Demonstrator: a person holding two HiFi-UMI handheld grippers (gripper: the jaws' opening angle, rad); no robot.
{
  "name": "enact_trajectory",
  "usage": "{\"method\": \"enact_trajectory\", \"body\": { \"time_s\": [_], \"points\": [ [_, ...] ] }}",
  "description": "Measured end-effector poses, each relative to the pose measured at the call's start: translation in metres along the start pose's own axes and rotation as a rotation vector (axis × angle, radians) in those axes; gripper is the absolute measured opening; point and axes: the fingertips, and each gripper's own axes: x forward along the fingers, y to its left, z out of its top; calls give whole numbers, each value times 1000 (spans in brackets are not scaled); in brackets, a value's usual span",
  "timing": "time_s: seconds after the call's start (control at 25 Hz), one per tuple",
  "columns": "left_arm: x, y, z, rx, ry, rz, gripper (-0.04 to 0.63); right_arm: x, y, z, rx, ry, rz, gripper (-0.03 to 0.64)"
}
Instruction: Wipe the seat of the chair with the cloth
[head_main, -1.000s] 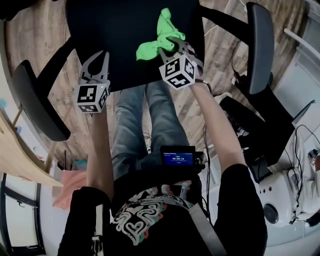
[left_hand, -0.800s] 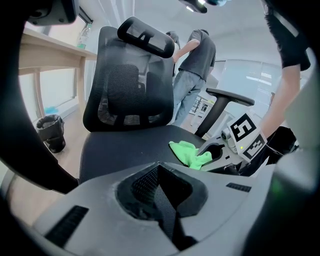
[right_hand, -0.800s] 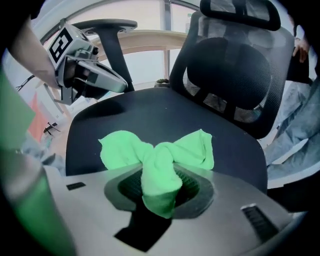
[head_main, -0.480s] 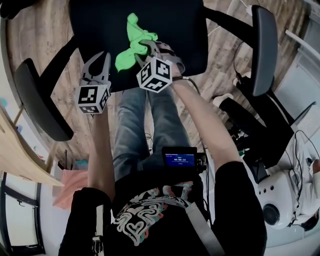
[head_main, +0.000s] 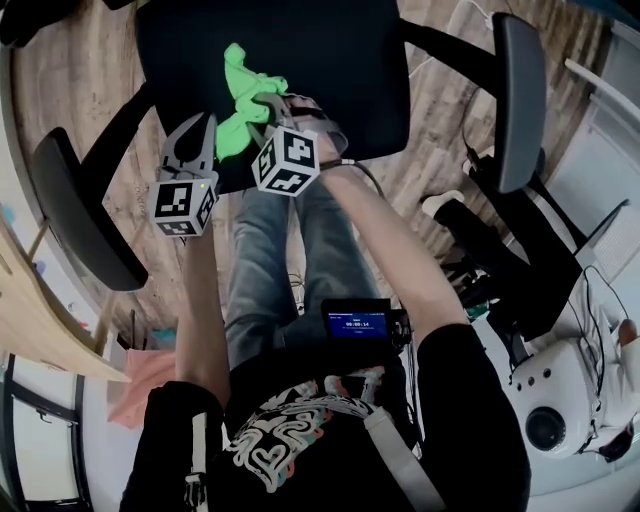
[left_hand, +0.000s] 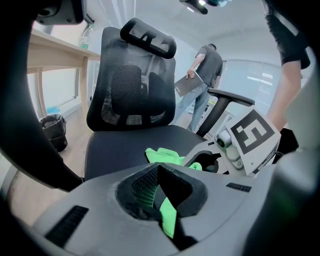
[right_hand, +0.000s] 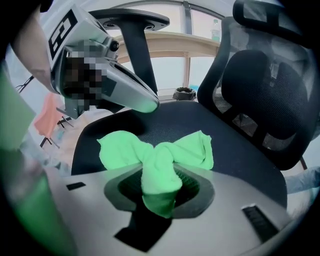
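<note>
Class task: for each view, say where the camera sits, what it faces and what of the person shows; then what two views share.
Head view: on the person's head, facing steeply down at the chair seat; shows torso, legs, arms, left gripper, right gripper.
Left gripper view: on the left gripper, facing the backrest across the seat; shows its jaws, the right gripper.
Right gripper view: on the right gripper, facing across the seat; its jaws clamp the green cloth.
Shared: both gripper views show the green cloth.
</note>
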Motion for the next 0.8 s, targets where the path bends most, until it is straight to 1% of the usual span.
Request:
{"method": "enact_trajectory", "body": {
  "time_s": [0.24,0.48,0.64,0.72,0.8],
  "points": [
    [2,-1,6,13,-4,-5,2,-3,-2,2,9,-10,-10,137],
    [0,-19,10,42,9,-47,2,-16,1,2,34,-17,-14,137],
    [2,-22,20,62,-3,-54,2,-31,-7,2,40,-37,-36,137],
    [2,-25,27,71,-10,-60,2,-43,-13,-2,64,-40,-57,137],
    [-1,-29,34,75,-6,-66,2,-56,-18,-6,113,-41,-67,137]
  ]
}}
